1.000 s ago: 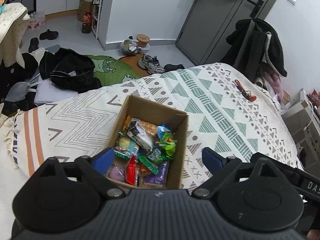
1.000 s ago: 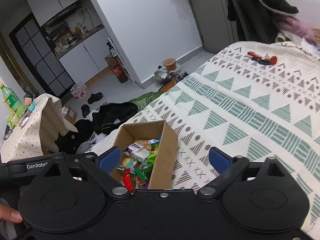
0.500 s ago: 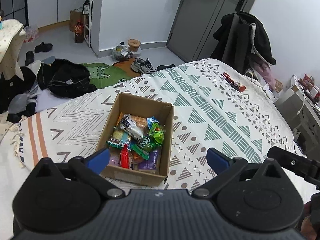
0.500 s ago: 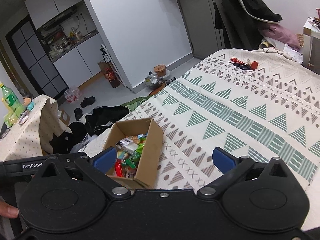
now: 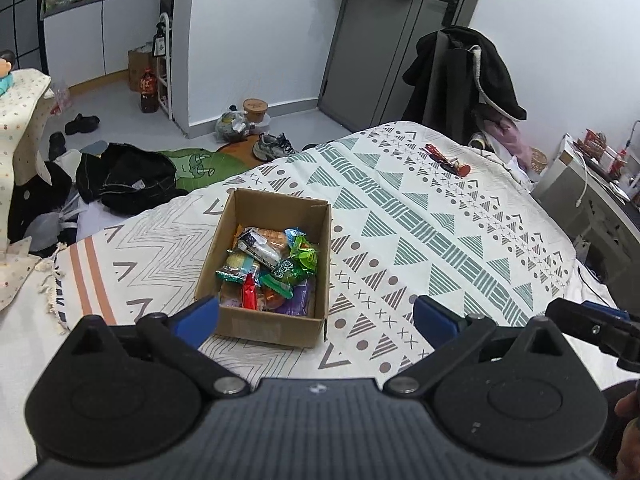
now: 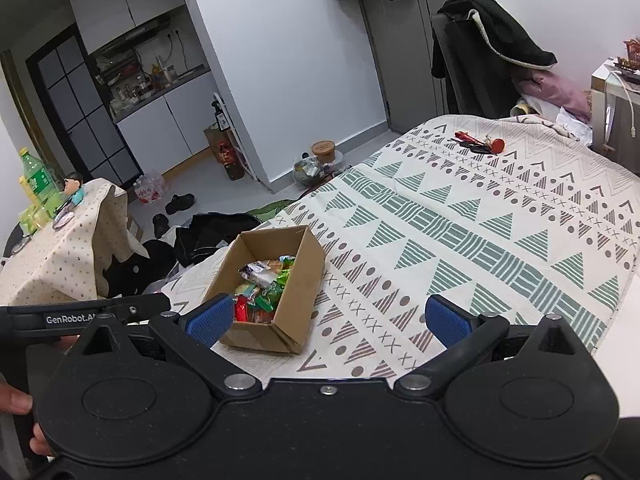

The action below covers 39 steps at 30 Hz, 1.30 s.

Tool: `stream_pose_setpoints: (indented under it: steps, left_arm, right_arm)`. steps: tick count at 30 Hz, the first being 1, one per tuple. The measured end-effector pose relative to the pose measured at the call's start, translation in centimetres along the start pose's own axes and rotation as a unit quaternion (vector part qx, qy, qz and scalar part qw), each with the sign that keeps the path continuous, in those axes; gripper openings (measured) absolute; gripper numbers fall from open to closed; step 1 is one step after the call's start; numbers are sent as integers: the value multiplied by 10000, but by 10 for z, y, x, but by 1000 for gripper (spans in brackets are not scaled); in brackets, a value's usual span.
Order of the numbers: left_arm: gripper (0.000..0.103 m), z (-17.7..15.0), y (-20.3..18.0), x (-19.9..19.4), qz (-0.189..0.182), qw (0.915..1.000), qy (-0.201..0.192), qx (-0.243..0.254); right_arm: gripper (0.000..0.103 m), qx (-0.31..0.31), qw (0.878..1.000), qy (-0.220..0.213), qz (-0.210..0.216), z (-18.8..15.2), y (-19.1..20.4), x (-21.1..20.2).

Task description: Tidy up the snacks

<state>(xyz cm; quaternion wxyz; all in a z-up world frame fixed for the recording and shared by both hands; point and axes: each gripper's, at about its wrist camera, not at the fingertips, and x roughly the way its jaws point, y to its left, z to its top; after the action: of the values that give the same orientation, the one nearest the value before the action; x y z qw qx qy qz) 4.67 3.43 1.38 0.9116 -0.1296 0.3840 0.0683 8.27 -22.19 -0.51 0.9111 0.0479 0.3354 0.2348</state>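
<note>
An open cardboard box [image 5: 320, 236] sits on the patterned bedspread [image 5: 440, 232], holding several wrapped snacks [image 5: 276, 268]. It also shows in the right wrist view [image 6: 304, 280] with the snacks [image 6: 264, 284] inside. My left gripper [image 5: 316, 318] is open and empty, held above the bed just in front of the box. My right gripper [image 6: 328, 318] is open and empty, above the bed to the right of the box. Neither touches the box.
A red-handled tool [image 5: 448, 160] lies at the bed's far side, also in the right wrist view [image 6: 480, 144]. A chair draped with dark clothes [image 5: 472, 76] stands behind the bed. Bags and shoes [image 5: 128, 176] lie on the floor. A cloth-covered table [image 6: 52, 248] stands left.
Both grippers have drawn back and up from the box, which now looks smaller and farther. Both stay open and empty. The box and snacks have not moved.
</note>
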Motion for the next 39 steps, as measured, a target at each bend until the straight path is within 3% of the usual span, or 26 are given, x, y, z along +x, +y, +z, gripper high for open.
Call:
stream_pose_setpoints:
  steps: [13, 39]
  left_arm:
    - [103, -26, 2, -34, -29, 9995, -232, 195]
    - [103, -41, 9, -58, -101, 9986, -501, 164]
  right_arm:
    - [103, -99, 9999, -134, 6, -24, 5, -26]
    - [103, -106, 9999, -81, 22, -30, 6, -26]
